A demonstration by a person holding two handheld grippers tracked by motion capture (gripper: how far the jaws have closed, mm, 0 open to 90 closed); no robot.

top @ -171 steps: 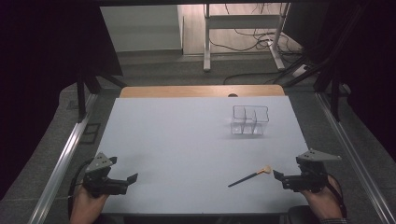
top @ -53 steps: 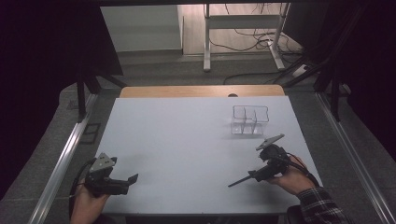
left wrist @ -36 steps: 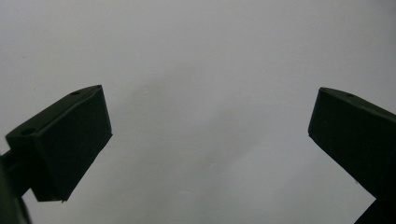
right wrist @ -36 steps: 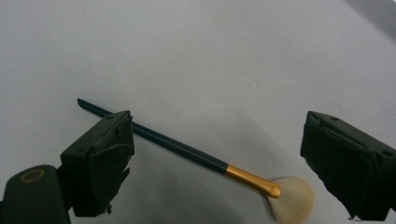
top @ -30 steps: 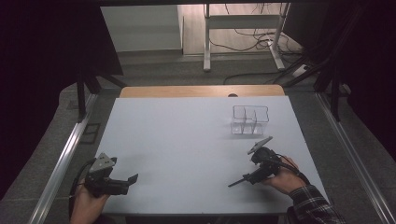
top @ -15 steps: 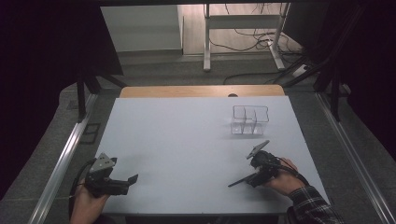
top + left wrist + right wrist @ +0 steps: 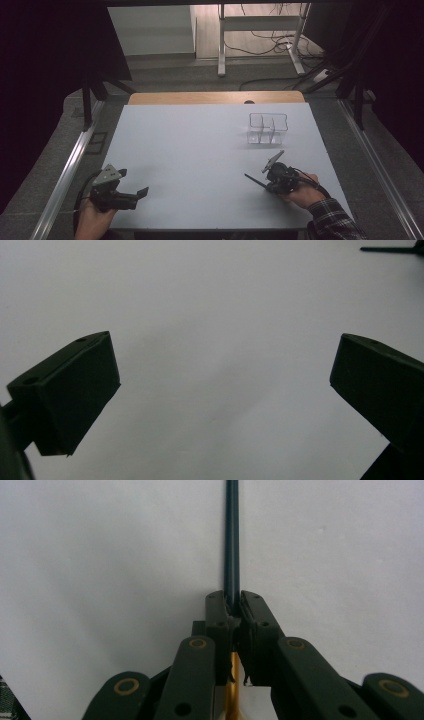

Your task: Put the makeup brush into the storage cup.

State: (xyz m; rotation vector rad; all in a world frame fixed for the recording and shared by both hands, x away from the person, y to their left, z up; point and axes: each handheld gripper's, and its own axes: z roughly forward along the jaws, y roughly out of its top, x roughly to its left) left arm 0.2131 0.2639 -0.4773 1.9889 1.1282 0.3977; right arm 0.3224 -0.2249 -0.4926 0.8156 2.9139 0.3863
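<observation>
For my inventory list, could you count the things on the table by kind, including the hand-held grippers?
Grippers: 2, the left gripper with open jaws and the right gripper with jaws closed on the brush.
Brushes: 1, a thin brush with a dark handle.
Clear organizers: 1, a compartment box standing apart on the white table.
Total: 4

— Black on both grippers [image 7: 120, 192], [image 7: 272, 182]; brass-coloured rings at the right one's joints.
— And the slim stick [image 7: 231, 545]?
— Dark, near black along the handle, golden at the end behind the pads.
— Pale grey-white table [image 7: 200, 150], clear organiser [image 7: 268, 129], plaid sleeve [image 7: 332, 222] in dark and light checks.
</observation>
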